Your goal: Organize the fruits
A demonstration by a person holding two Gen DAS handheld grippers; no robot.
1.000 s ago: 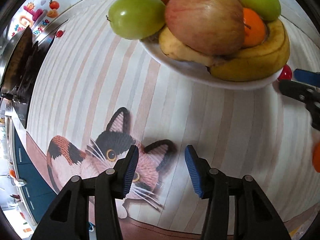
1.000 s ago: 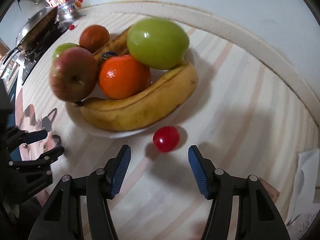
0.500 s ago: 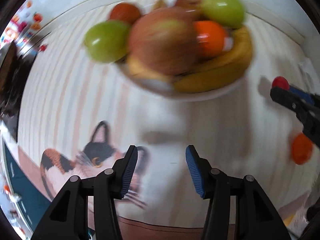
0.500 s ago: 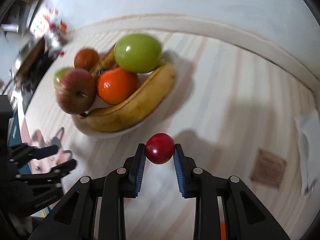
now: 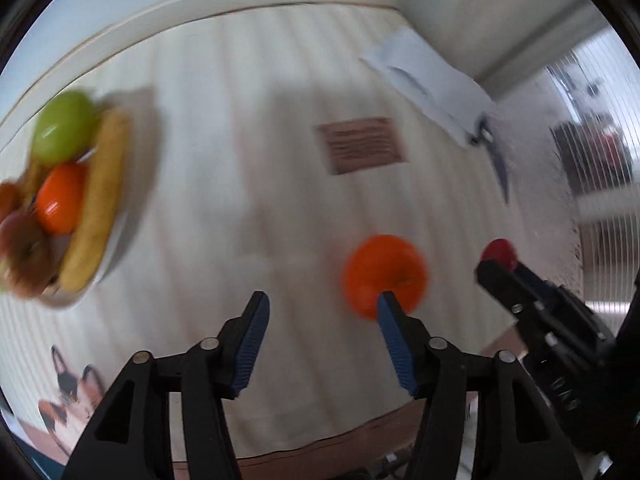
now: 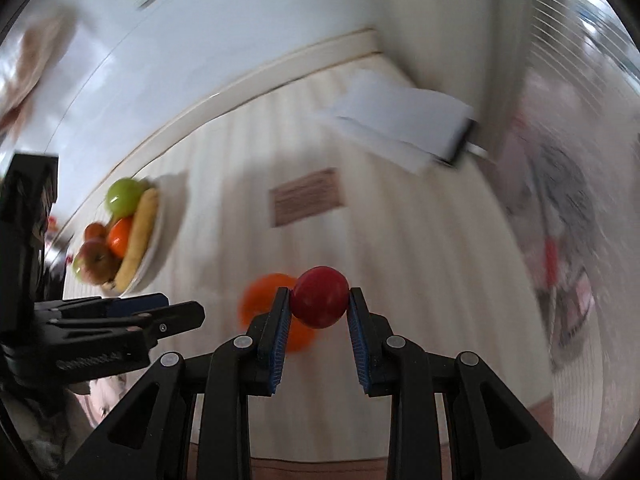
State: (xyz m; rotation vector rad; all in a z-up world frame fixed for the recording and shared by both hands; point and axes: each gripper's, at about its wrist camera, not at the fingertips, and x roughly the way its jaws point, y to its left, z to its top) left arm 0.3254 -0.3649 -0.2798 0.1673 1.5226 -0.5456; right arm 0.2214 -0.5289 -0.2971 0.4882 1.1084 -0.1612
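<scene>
A: Left wrist view, left to right. Plate at the left edge, heaped: green fruit, banana, orange, apple. All blurred.

B: Left gripper?

A: Lower middle. Fingers apart, nothing between them; jaws have just been opening. A loose orange fruit lies on the striped cloth just behind the right fingertip.

B: Right gripper?

A: Right wrist view, centre. Its 2 pads are clamped on a small red fruit, lifted clear of the cloth. White paper upper right.
</scene>
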